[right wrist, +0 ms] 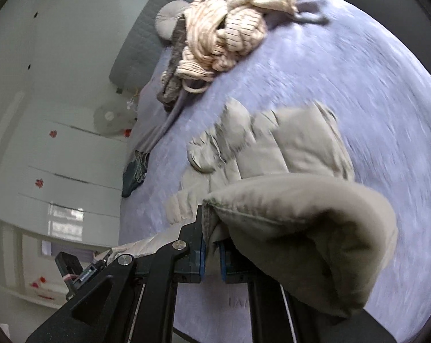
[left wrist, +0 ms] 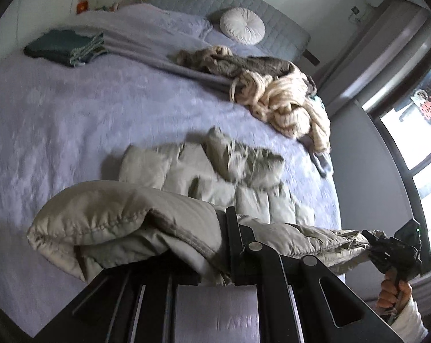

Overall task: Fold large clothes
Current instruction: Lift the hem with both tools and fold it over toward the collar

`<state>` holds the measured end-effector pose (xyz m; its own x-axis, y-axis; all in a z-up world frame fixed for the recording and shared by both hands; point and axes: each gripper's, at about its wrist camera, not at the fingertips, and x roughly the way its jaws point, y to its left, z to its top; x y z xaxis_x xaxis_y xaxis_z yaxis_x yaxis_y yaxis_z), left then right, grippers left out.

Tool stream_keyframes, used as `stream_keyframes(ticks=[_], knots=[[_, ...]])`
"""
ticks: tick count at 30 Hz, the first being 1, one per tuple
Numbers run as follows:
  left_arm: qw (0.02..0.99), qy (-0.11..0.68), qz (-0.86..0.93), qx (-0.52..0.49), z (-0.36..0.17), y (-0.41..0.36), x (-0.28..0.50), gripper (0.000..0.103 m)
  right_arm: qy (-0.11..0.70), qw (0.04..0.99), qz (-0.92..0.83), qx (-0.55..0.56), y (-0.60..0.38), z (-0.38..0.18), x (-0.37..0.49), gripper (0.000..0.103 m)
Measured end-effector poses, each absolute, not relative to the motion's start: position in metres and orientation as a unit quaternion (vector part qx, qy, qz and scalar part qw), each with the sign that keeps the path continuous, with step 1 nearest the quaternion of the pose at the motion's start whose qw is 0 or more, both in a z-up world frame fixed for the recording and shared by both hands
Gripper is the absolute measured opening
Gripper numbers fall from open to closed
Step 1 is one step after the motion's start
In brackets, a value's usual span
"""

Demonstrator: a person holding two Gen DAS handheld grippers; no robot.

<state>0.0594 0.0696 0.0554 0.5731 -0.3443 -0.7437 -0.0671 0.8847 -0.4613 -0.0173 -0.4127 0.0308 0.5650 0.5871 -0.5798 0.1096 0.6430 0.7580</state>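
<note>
A beige quilted puffer jacket (left wrist: pixel 204 177) lies on the lavender bed (left wrist: pixel 58 120), its near hem lifted. My left gripper (left wrist: pixel 215 257) is shut on one corner of the hem, which bulges out to the left. My right gripper (right wrist: pixel 212 257) is shut on the other corner, with padded fabric (right wrist: pixel 301 228) draped over its right finger. The right gripper also shows in the left wrist view (left wrist: pixel 392 251), held by a hand, with the hem stretched between the two. The rest of the jacket (right wrist: pixel 272 143) rests rumpled on the bed.
A heap of cream and grey knitted clothes (left wrist: pixel 272 91) lies at the far right of the bed. A folded dark teal garment (left wrist: pixel 64 47) sits at the far left. A round white cushion (left wrist: pixel 242 25) leans on the grey headboard. A window (left wrist: pixel 415 131) is at the right.
</note>
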Motion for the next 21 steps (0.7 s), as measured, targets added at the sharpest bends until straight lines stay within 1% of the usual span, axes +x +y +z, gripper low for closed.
stream_keyframes(ticks=[5, 11, 15, 21], knots=[[0.858, 0.459, -0.064, -0.219, 0.055, 0.068, 0.094, 0.014, 0.450, 0.800, 0.160, 0.363, -0.407, 0.035, 0.029, 0.008], [0.847, 0.495, -0.071, -0.181, 0.028, 0.067, 0.167, 0.014, 0.460, 0.804, 0.146, 0.349, -0.401, 0.025, 0.080, 0.008], [0.831, 0.518, -0.075, -0.189, -0.008, 0.070, 0.216, 0.014, 0.454, 0.809, 0.122, 0.354, -0.400, 0.014, 0.121, 0.008], [0.811, 0.562, -0.072, -0.148, -0.084, 0.057, 0.269, 0.014, 0.476, 0.795, 0.069, 0.370, -0.403, -0.043, 0.170, 0.008]])
